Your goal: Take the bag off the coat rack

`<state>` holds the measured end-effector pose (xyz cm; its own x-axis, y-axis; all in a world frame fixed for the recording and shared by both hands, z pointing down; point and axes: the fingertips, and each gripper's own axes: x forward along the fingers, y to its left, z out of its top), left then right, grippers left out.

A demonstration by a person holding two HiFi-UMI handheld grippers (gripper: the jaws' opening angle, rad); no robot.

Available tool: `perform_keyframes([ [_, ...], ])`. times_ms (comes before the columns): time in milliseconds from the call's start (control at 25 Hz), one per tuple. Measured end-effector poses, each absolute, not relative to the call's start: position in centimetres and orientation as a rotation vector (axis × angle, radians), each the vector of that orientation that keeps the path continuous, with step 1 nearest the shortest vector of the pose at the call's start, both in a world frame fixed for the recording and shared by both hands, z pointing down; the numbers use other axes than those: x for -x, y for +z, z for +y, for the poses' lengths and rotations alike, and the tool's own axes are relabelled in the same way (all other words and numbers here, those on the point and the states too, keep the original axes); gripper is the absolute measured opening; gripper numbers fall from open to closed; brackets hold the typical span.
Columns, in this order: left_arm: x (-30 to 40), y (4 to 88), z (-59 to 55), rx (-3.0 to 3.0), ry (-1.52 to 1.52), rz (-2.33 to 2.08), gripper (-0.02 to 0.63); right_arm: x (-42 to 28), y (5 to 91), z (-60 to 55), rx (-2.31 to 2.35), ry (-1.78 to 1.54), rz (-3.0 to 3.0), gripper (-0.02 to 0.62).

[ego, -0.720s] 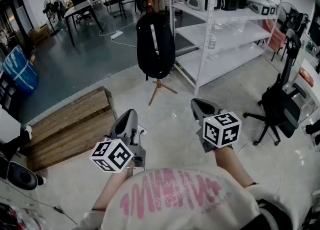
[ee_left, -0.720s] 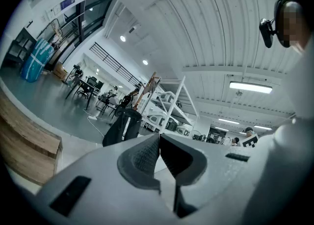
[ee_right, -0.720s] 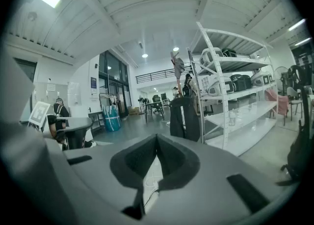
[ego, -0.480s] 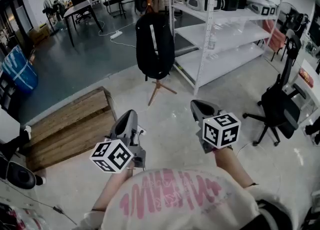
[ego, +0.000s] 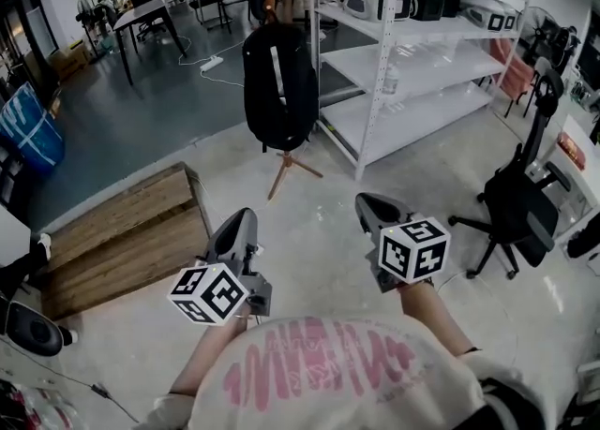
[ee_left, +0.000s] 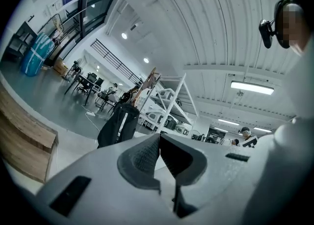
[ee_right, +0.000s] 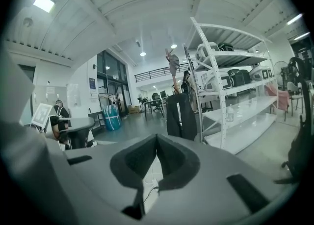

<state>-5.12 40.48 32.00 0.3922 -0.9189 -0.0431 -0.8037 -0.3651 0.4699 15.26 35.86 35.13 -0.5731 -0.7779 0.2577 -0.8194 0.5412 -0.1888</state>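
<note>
A black bag (ego: 276, 81) hangs on the coat rack (ego: 286, 158). Left gripper (ego: 234, 231) and right gripper (ego: 373, 210) are well short of it, jaws clenched and empty.

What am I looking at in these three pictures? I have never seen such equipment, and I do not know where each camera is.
There is no robot here. A person holds a two-jaw tool in each hand: the left gripper and the right gripper. The wide picture comes from a camera on the person's head, looking down. The other two come from cameras riding on the grippers, looking along their jaws. Both pairs of jaws are shut and hold nothing. Ahead, a black bag hangs on a coat rack, beside white shelves. An office chair stands at the right.
</note>
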Motion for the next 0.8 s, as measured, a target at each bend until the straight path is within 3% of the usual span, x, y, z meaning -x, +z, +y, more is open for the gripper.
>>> perform_keyframes([
  [280,1.9,36.7,40.5,-2.247,-0.366,-1.397,0.005,-17.4,40.2,34.5,-1.327,0.471,-2.556,0.006],
  [800,5.9,39.8,32.3,-2.127,-0.331,-1.465,0.005,-16.5,43.2,26.7,-1.36,0.57,-2.492,0.006],
])
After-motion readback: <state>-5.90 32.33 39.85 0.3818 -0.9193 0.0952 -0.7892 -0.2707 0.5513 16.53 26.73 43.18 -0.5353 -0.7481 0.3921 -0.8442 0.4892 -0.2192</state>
